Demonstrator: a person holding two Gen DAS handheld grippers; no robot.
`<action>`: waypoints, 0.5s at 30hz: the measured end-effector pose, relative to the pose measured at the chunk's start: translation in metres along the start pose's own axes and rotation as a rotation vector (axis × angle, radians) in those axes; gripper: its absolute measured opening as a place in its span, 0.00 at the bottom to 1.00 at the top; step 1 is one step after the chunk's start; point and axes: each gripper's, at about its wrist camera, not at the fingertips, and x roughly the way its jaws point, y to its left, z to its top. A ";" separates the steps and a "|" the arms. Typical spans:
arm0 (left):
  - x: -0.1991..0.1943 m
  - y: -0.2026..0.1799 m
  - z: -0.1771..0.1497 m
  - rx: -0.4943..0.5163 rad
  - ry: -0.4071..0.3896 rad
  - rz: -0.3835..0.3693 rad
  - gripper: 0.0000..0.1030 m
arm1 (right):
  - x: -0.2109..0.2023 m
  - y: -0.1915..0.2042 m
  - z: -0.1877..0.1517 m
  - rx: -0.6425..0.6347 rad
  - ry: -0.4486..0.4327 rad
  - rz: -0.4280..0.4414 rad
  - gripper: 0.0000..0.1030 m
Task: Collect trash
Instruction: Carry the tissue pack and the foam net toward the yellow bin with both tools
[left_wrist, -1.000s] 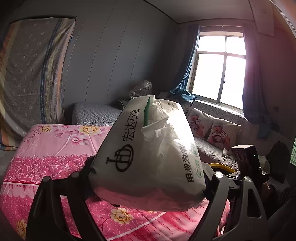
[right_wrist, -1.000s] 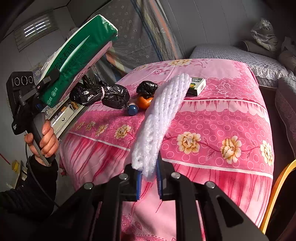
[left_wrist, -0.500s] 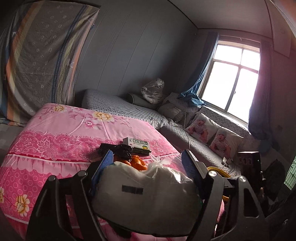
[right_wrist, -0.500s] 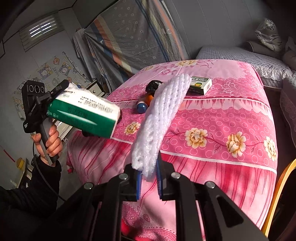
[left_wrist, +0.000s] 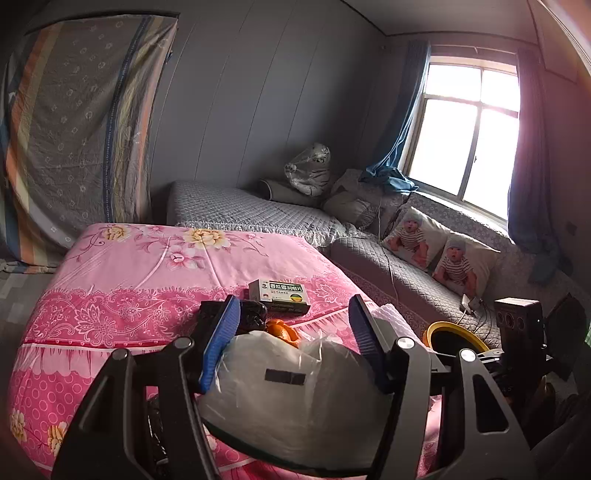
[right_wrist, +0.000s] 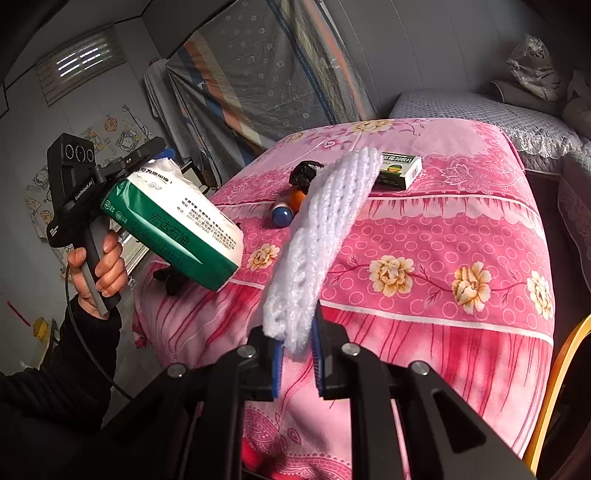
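Left tool (left_wrist: 291, 332) has its two blue pads around a soft green and white plastic pack of tissues (right_wrist: 177, 225). Its jaws have just been closing in, and the pack sits between them and looks squeezed, so I think it is gripped. The pack is up in the air, off the left side of the bed, with white tissue poking out of its top.

Right tool (right_wrist: 297, 365) is pinched tight on a white foam net sleeve (right_wrist: 325, 225), the kind that wraps fruit. The sleeve sticks up and out over the front of the bed.

On the pink flowered bed cover (right_wrist: 443, 236) more bits wait: a crumpled black plastic bag (right_wrist: 304, 173), a small orange fruit (right_wrist: 297, 197), a little blue round thing (right_wrist: 282, 218) and a white and green cardboard box (right_wrist: 397, 170). They lie close together near the middle.

Both tools are full, so this looks like the carrying step. Next, I think each thing must go into a bin. A yellow rim (left_wrist: 454, 336) shows beside the bed; it may be one, but I cannot tell.
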 end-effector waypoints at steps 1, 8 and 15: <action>0.002 -0.006 0.003 0.010 -0.002 -0.004 0.55 | 0.000 0.000 0.000 0.000 0.000 0.002 0.12; 0.020 -0.040 0.009 0.038 0.002 -0.042 0.55 | -0.009 -0.008 0.000 0.012 -0.015 -0.005 0.12; 0.042 -0.072 0.015 0.067 0.026 -0.099 0.55 | -0.034 -0.025 0.002 0.048 -0.072 -0.026 0.12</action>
